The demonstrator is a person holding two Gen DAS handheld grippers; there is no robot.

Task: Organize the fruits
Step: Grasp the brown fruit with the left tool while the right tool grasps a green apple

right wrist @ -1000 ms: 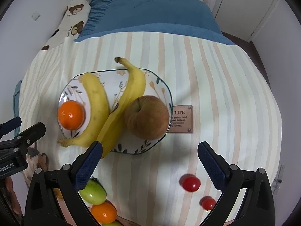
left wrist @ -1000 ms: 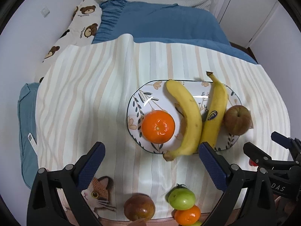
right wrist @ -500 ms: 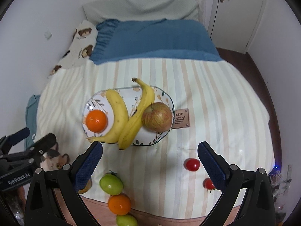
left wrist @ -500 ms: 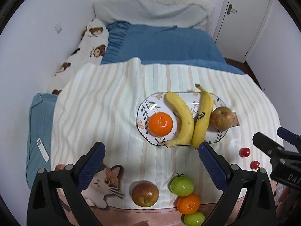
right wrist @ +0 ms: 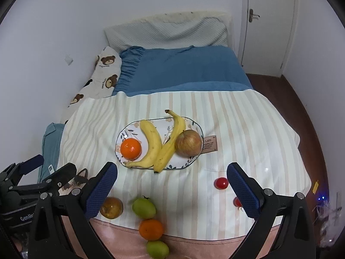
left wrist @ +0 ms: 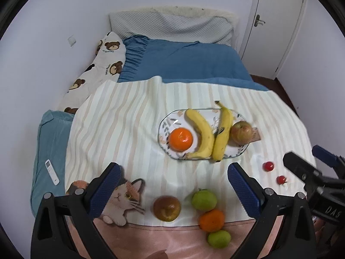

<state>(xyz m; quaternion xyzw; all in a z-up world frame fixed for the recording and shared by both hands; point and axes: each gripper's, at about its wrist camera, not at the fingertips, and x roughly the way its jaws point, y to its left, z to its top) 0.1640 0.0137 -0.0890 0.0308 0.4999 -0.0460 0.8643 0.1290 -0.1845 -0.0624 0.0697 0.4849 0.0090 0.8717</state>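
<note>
A: Left gripper (left wrist: pixel 175 184) and right gripper (right wrist: pixel 172 183) both hang spread wide, holding nothing.

B: Probably choosing. Plate (right wrist: pixel 195 127) holds four fruits; the apple (left wrist: pixel 167 208) and the others lie loose near the blanket's edge.

On the oval floral plate (left wrist: pixel 163 127), mid-blanket: an orange (left wrist: pixel 180 139) at the left end, two yellow bananas (left wrist: pixel 202 133) side by side, tips meeting, a reddish apple (left wrist: pixel 241 132) at the right end. Near the blanket's front edge: a brown-red fruit (left wrist: pixel 167 208), two green fruits (left wrist: pixel 204 200), a second orange (left wrist: pixel 211 220) between them. Towards the right edge, two small red tomatoes (left wrist: pixel 268 166), apart.
</note>
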